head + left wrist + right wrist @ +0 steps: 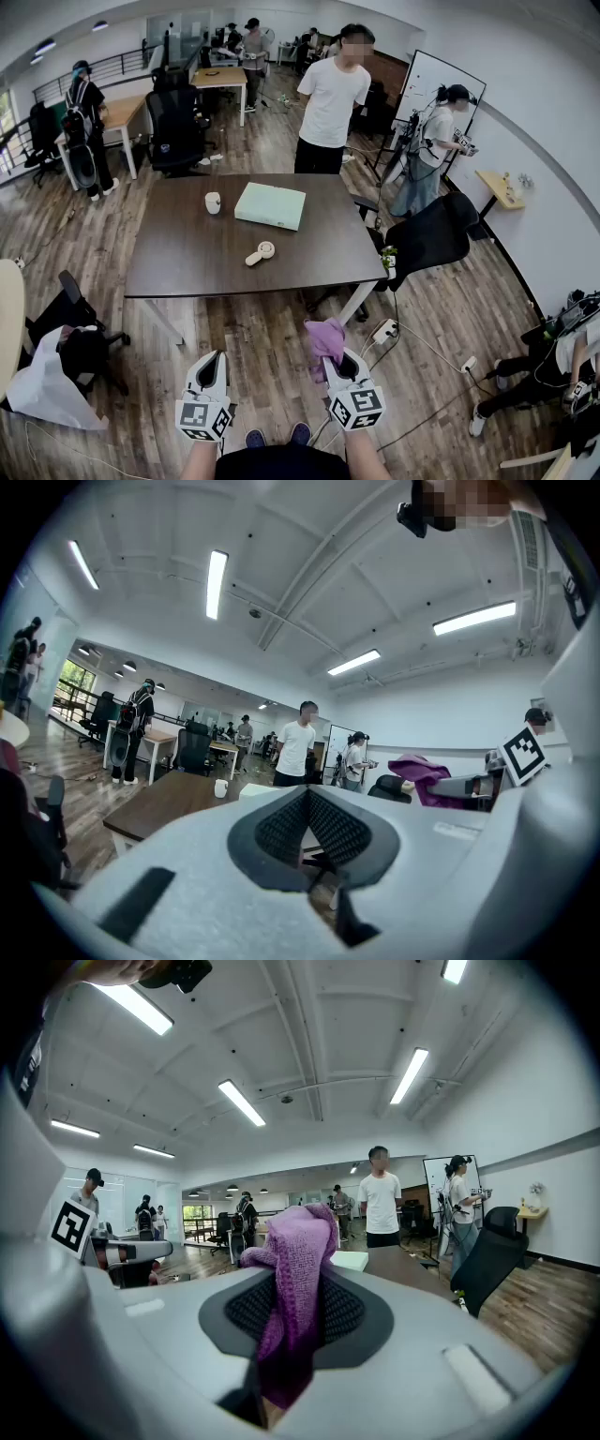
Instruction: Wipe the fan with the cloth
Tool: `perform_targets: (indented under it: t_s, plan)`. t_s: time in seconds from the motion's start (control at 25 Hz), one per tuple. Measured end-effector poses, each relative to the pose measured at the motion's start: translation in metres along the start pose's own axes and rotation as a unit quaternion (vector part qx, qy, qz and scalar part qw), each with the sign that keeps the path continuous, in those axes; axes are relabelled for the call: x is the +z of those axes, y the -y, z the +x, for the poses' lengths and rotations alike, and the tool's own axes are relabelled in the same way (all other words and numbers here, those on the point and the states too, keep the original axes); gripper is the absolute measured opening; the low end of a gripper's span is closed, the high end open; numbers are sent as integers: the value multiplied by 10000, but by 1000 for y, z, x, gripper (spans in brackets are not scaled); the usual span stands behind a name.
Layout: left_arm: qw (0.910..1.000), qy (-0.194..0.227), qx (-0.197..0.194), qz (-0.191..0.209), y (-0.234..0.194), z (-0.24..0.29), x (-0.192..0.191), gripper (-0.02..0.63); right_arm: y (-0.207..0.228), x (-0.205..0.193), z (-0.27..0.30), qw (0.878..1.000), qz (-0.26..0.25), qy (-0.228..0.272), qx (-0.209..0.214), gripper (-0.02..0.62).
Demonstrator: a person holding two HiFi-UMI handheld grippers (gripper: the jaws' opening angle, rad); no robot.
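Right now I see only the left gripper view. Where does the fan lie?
Observer: The fan lies flat on the table, nearer to us than the cup and the box.
Operator: Does the right gripper hold the cloth?
Observer: Yes, the right gripper is shut on the cloth, which sticks out past its jaws.
Operator: Is anything on the floor on my way?
Observer: A white power strip lies by the table's near right leg.

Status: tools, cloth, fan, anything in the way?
Left tool shut, empty. Right tool shut on purple cloth. Fan lies on table, untouched, both tools short of the table. Cup and box sit apart from fan, nothing blocking.
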State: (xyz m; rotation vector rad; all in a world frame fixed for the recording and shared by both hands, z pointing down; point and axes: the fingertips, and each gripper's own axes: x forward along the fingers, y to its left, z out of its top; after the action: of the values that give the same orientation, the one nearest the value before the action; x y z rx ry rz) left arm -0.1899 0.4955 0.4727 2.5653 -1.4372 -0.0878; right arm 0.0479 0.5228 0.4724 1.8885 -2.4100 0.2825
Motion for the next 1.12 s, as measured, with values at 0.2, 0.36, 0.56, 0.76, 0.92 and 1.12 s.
perform_targets:
  t_s: [0.2,0.36,0.56,0.76,0.92,1.12]
  plan:
    - [9999,2,34,127,-10,-1,3,-3,-4,0,3,10000,-53,-12,-23,98]
    - [9999,-39,14,133,-15,-4,0,-3,-9,1,4,10000,-76,11,-52,98]
    - [9998,-88,-75,168,-18,-8,-1,-3,-17,2,0,9999,-98,73,-74,100]
    - [9996,-82,-172,226,-19,-14,1,-3,-23,0,-7,9998,-46,98,-148,98]
    - [9995,-103,-212,224,-23,-15,0,-3,-30,-2,-8,9998,-55,77,-146,98]
    - [9993,-135,-275,229,-25,-12,-3,-3,-34,-4,-5,9999,-95,77,-114,98]
